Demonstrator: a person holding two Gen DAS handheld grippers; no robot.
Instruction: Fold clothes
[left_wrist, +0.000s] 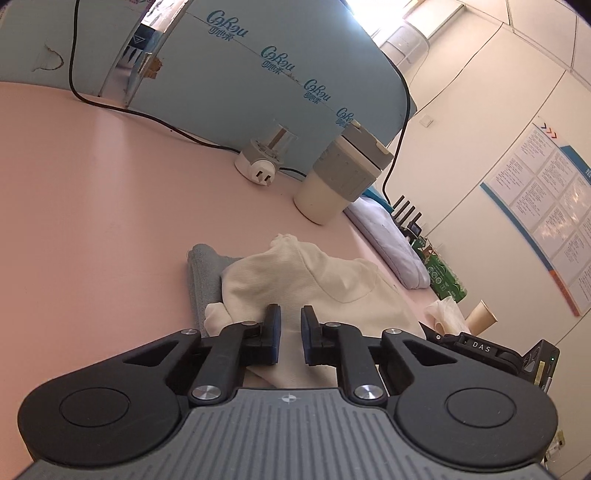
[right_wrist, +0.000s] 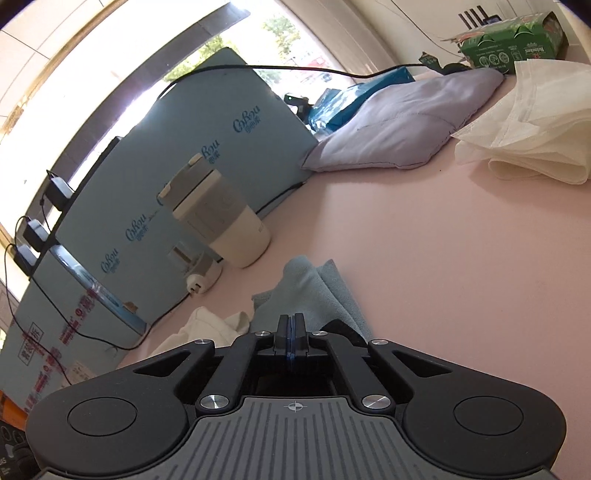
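A cream garment (left_wrist: 295, 280) lies crumpled on the pink table (left_wrist: 110, 184), partly over a grey-blue cloth (left_wrist: 201, 277). My left gripper (left_wrist: 291, 328) sits low on the garment's near side, its blue pads close together with a fold of cream fabric pinched between them. In the right wrist view the right gripper (right_wrist: 291, 323) has its pads pressed flat together, and the near edge of the grey-blue cloth (right_wrist: 310, 291) runs up into the tips. That cloth is raised off the table there. The cream garment (right_wrist: 207, 325) shows to its left.
A cream cup with a grey lid (left_wrist: 332, 184) and a white plug adapter (left_wrist: 258, 162) stand just beyond the clothes, before a pale blue board (left_wrist: 258, 55). A lilac pillow (right_wrist: 399, 122), folded white fabric (right_wrist: 524, 125) and a green box (right_wrist: 517, 48) sit farther off.
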